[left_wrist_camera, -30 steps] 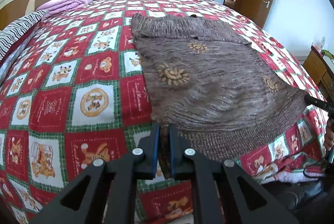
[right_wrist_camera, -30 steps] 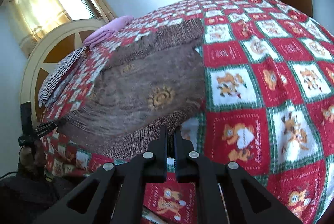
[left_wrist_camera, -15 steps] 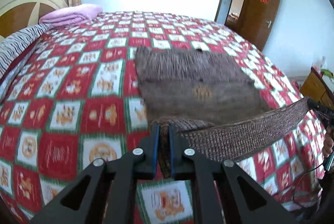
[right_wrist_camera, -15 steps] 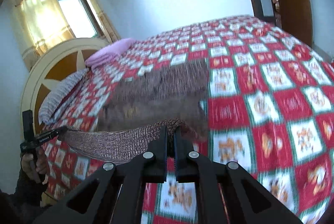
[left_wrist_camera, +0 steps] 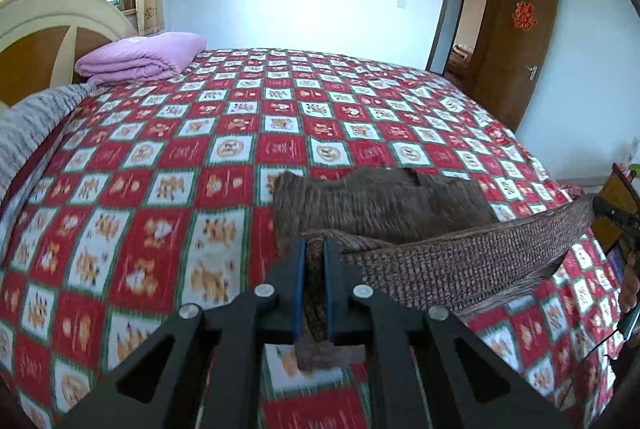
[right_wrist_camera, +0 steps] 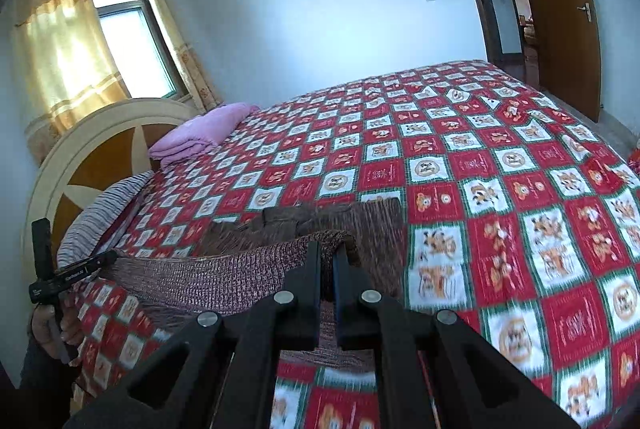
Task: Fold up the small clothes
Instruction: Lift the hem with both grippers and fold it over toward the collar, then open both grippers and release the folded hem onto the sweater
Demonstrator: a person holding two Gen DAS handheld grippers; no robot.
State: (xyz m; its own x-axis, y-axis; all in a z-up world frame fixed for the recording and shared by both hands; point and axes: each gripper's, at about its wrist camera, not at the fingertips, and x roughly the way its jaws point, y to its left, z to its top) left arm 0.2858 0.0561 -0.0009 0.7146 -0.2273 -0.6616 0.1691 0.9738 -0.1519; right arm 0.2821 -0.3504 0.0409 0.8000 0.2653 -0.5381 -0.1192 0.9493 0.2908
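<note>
The right gripper [right_wrist_camera: 327, 253] pinches one corner of the brown sweater [right_wrist_camera: 224, 277]. The left gripper [right_wrist_camera: 86, 267] grips the other corner. The edge hangs stretched between them, above the red checked bed [right_wrist_camera: 500, 189]. A purple blanket [right_wrist_camera: 200, 135] sits by the headboard [right_wrist_camera: 100, 157].

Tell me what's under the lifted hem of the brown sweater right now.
Under the raised hem, held taut between the left gripper and right gripper, the sweater itself lies on the red patchwork bedspread. The bedspread directly below is covered.
</note>
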